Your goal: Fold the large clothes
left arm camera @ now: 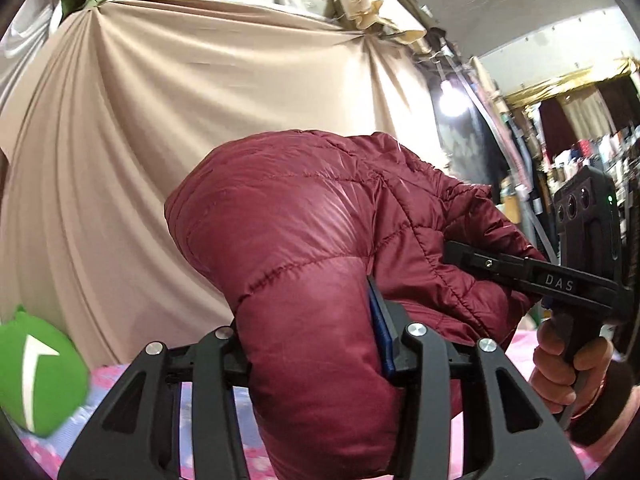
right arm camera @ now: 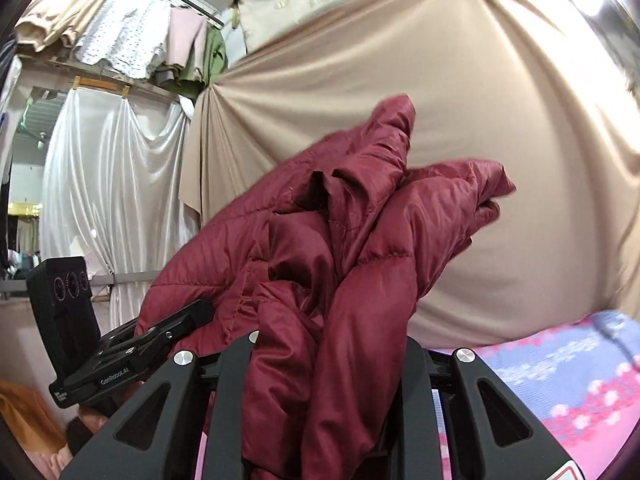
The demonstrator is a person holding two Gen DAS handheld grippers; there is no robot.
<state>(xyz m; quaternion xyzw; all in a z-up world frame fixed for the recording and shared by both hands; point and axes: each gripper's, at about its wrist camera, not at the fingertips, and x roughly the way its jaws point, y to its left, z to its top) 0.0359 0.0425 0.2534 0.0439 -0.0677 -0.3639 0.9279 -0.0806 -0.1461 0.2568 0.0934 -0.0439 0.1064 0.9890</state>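
Note:
A dark red quilted puffer jacket is held up in the air between both grippers. My left gripper is shut on a thick padded fold of it, and a blue pad presses the fabric's right side. In the same view my right gripper comes in from the right, held by a hand, its tips buried in the jacket. In the right wrist view the jacket bunches upward out of my right gripper, which is shut on a gathered wad. My left gripper grips the jacket at lower left.
A beige cloth backdrop hangs right behind the jacket. Below lies a pink and blue flowered bedsheet. A green cushion sits at the lower left. White satin drapes and hung shirts are on the left, cluttered shelves on the right.

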